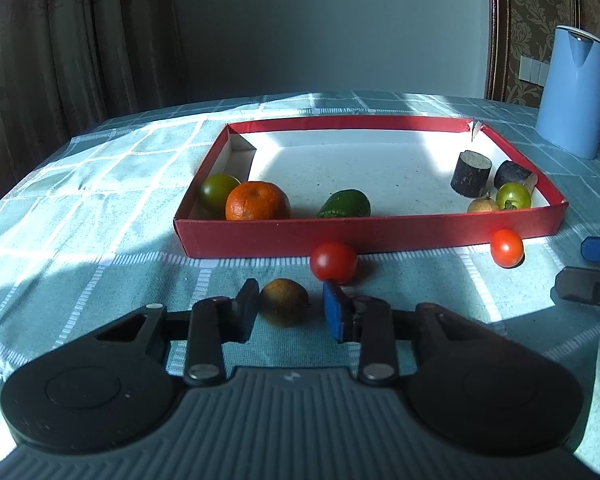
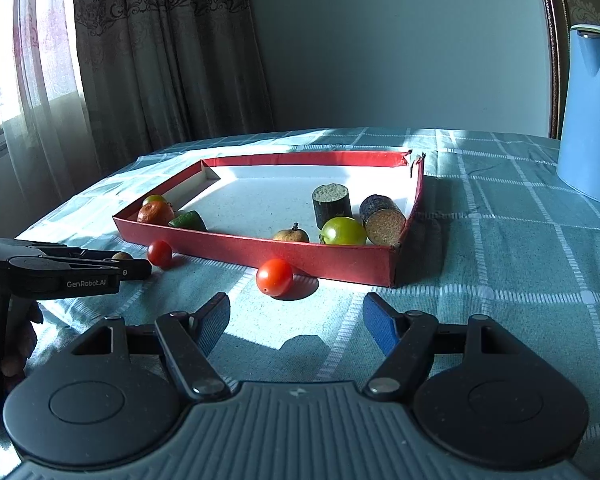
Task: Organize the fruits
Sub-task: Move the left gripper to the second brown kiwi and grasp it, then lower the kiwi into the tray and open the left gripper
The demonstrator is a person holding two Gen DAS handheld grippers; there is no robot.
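A red shallow tray holds an orange, two green tomatoes, a green fruit, a small brown fruit and two dark cut cylinders. In front of it on the cloth lie two red tomatoes and a brownish fruit. My left gripper is open with the brownish fruit between its fingers, with a gap on the right side. My right gripper is open and empty, just short of a red tomato.
A blue kettle stands at the back right. The table wears a teal checked cloth. Curtains hang behind on the left. The left gripper shows in the right wrist view, and the right one at the left wrist view's right edge.
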